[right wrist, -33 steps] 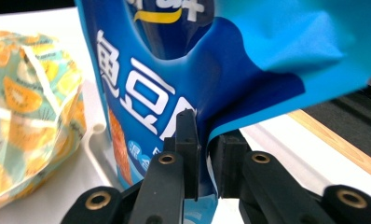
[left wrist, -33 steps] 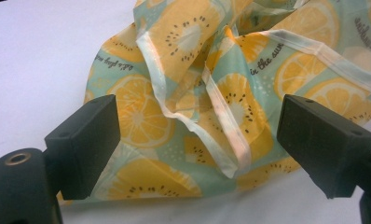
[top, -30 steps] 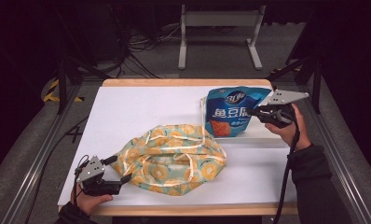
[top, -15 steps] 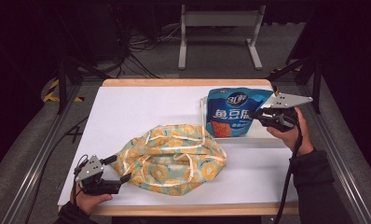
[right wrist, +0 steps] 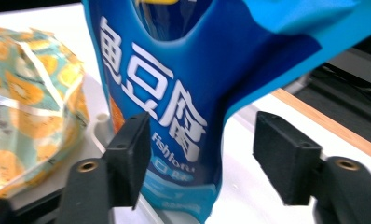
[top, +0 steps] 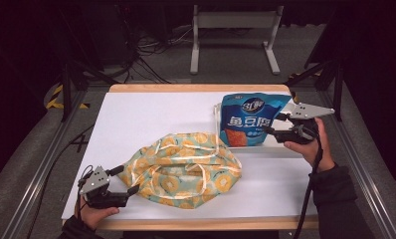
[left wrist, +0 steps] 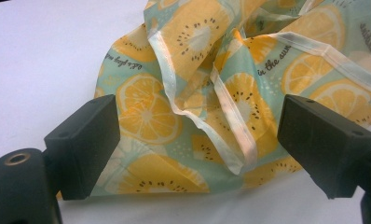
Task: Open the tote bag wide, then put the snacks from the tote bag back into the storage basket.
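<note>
One blue pouch (right wrist: 174,93), top cropped.

I am seeing the fabric bag (top: 183,168) lying at the table's (top: 151,112) near middle; the snack pouch (top: 250,119) is standing behind it to the right; my left gripper (top: 125,180) is sitting at the bag's left edge; my right gripper (top: 271,124) is sitting just right of the pouch.
</note>
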`<action>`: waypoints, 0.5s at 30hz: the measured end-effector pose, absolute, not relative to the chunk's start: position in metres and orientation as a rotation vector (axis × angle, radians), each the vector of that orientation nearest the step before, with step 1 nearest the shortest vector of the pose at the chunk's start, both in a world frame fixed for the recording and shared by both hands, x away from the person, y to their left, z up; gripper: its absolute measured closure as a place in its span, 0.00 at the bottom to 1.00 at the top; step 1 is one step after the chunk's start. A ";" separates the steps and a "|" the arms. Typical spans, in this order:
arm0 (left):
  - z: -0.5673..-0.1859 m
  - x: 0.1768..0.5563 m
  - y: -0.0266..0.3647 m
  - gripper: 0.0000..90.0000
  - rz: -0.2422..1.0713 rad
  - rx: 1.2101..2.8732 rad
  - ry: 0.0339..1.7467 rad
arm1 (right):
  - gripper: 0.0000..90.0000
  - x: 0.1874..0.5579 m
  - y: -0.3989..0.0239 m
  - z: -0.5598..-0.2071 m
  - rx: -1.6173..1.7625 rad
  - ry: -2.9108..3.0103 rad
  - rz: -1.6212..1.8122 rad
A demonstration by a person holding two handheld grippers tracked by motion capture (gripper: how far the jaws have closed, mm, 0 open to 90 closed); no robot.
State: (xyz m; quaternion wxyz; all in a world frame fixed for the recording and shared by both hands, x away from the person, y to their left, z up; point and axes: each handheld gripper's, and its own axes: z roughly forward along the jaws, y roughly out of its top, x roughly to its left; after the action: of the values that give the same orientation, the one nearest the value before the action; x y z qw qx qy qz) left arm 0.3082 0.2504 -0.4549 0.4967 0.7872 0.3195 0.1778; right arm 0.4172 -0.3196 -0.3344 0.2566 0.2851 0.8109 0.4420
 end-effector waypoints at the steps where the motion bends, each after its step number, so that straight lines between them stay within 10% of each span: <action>1: -0.455 0.308 0.250 0.16 0.428 1.903 0.777 | 0.36 0.416 -0.319 -0.334 0.773 2.209 1.184; 15: -0.454 0.311 0.251 0.16 0.423 1.896 0.762 | 0.28 0.404 -0.320 -0.338 0.821 2.191 1.093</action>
State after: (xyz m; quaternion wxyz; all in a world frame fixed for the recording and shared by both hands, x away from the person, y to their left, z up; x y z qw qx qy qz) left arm 0.3108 0.2511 -0.4536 0.5033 0.7852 0.3155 0.1752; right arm 0.4045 -0.3204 -0.3379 0.2759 0.3055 0.8155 0.4068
